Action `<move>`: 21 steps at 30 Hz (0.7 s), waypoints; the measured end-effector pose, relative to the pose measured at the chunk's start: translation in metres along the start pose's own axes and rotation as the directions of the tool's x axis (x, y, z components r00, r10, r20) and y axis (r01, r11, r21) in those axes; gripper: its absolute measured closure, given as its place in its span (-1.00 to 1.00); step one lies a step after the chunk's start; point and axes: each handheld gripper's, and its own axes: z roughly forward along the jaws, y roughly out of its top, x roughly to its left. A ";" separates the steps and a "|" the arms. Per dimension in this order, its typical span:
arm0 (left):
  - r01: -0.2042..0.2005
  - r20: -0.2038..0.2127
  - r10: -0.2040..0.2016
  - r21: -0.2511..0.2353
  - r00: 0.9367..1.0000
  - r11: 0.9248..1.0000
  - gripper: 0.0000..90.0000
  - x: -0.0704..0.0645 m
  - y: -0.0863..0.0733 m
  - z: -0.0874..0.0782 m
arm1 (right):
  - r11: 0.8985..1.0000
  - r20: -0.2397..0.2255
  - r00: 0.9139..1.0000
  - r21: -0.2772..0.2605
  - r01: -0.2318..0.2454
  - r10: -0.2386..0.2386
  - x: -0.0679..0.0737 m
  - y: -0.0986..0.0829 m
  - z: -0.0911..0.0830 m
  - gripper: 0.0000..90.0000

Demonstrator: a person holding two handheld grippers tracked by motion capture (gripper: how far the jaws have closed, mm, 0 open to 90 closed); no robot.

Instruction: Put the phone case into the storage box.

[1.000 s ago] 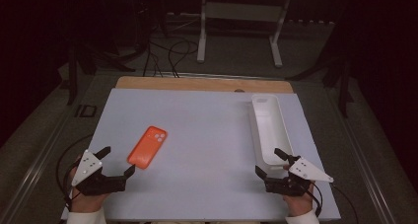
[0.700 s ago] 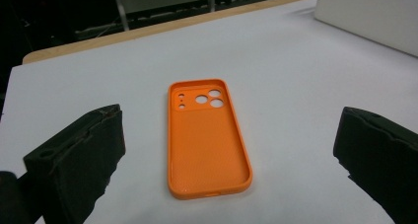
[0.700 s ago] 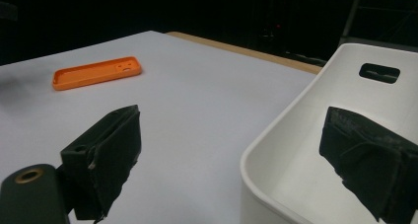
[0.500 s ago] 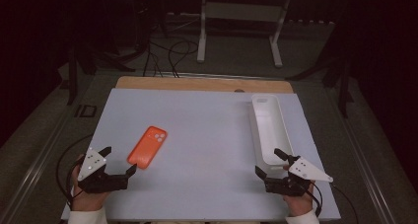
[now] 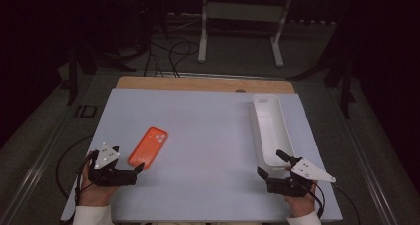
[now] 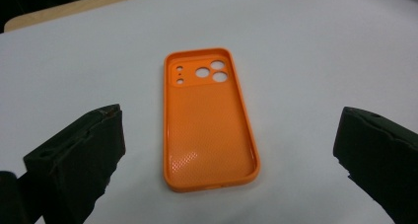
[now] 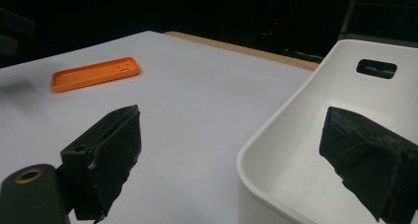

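— At the near left corner of the table (image 5: 208,116), which claw sits closer to the work?

— The left claw (image 5: 137,169). Its jaws are spread wide and grasp nothing, and the orange phone case (image 5: 148,145) lies just ahead of it, apart from both jaws. In the left gripper view the phone case (image 6: 209,118) sits between the two jaw tips and a little beyond them, inside face up, camera cut-outs at the far end.

— So its long axis?

— It runs away from the claw, roughly in line with the reach, tilted slightly to the right in the high view. I judge the short sides' width is what the jaws would span, so a forward move with little turning seems enough.

— And the right claw (image 5: 270,165)?

— Also released and empty, at the near right, just beside the near end of the white bin (image 5: 267,128). The bin's long axis points away from the person too, and it looks empty.

— Room to move?

— Bare table lies between case and bin. The case is well clear of the left edge; the bin hugs the right one.
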 end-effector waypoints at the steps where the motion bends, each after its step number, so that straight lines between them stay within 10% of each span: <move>1: 0.001 0.000 -0.001 0.008 1.000 1.000 -1.00 0.000 0.001 0.002 | 1.000 0.000 1.000 0.000 0.000 0.000 0.000 0.000 0.000 -0.80; 21: 0.009 -0.005 -0.008 0.152 1.000 0.988 -1.00 0.004 0.003 0.039 | 1.000 0.002 1.000 0.006 0.002 -0.002 0.000 0.000 0.001 -0.80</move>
